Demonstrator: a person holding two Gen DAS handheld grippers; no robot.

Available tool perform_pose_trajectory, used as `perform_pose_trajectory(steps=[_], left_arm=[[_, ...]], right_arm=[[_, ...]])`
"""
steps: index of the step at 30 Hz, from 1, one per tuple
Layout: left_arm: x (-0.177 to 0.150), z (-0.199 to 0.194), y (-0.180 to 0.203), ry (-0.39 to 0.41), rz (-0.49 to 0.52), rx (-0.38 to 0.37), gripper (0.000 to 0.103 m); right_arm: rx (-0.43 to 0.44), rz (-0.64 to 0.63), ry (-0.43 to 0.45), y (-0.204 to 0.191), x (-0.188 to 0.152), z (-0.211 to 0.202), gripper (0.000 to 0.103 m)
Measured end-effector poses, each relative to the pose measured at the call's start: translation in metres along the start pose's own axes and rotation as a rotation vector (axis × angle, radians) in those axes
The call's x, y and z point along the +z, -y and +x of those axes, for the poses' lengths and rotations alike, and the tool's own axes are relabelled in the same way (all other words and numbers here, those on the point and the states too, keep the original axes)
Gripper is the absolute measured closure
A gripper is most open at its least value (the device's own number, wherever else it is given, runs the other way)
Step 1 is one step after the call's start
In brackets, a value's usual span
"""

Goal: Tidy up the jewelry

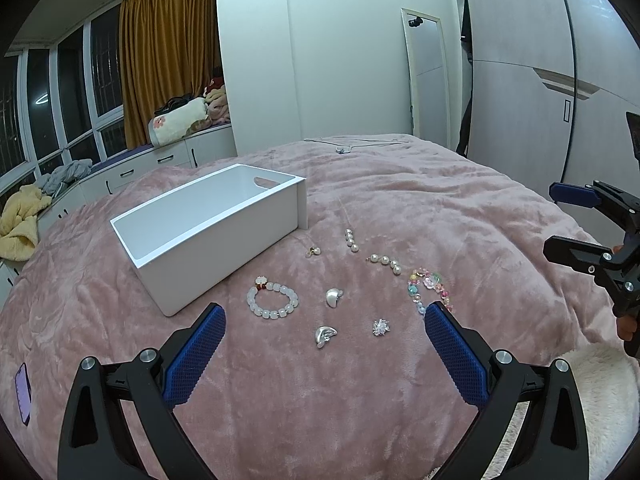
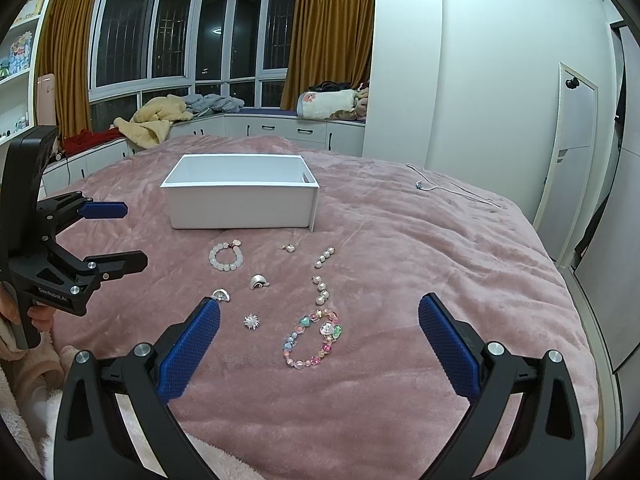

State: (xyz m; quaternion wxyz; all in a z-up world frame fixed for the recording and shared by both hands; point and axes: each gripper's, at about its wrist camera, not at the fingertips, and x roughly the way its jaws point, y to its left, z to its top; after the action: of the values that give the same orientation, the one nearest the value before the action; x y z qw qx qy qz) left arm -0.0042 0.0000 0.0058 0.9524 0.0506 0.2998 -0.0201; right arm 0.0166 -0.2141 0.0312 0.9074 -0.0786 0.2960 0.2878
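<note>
Left claw (image 1: 325,322) wide over silver earrings (image 1: 325,335), right claw (image 2: 319,322) wide over colourful bracelet (image 2: 312,338), white box (image 2: 240,192) beyond.

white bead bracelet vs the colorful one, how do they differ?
The white bead bracelet has uniform milky beads plus one small charm; the colorful bracelet mixes pastel hearts and clear beads. The white one lies close to the white box; the colorful one lies farther from it. The colorful loop looks larger. Both lie flat and closed on the pink blanket.
</note>
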Motion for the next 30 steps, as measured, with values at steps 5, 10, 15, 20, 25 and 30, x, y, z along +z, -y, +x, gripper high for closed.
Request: perform_pose_trajectory(steps=[5,10,15,20,25,30], left_arm=[[0.0002,-0.0004,0.0009,0.002,-0.001,0.002,0.002],[0.0002,-0.0007,0.0005,0.001,0.0,-0.001,0.002],[0.0003,-0.0009,0.0005,0.002,-0.001,0.002,0.002],[0.0002,-0.0014,0.0008,0.003,0.0,0.002,0.002],[-0.0001,-0.0013,0.0005,0.002,0.0,0.001,0.002],[0.0002,-0.0017,0.0004,0.004,-0.001,0.004,0.002]], right_arm=[[-0.001,0.0,0.001,-0.0003,-0.0002,0.0005,0.004],[-0.002,-0.003,0.001,0.0,-0.0003,0.0008,0.004],[-0.003,-0.005,0.003,-0.0002,-0.0003,0.0006,0.004],[-0.003,-0.007,0.005,0.0011,-0.0008,0.0004,0.004],[-0.004,-0.007,0.004,0.001,-0.0007,0.0008,0.004],[-0.004,-0.011,0.003,0.0004,0.0001,0.0011,0.004]])
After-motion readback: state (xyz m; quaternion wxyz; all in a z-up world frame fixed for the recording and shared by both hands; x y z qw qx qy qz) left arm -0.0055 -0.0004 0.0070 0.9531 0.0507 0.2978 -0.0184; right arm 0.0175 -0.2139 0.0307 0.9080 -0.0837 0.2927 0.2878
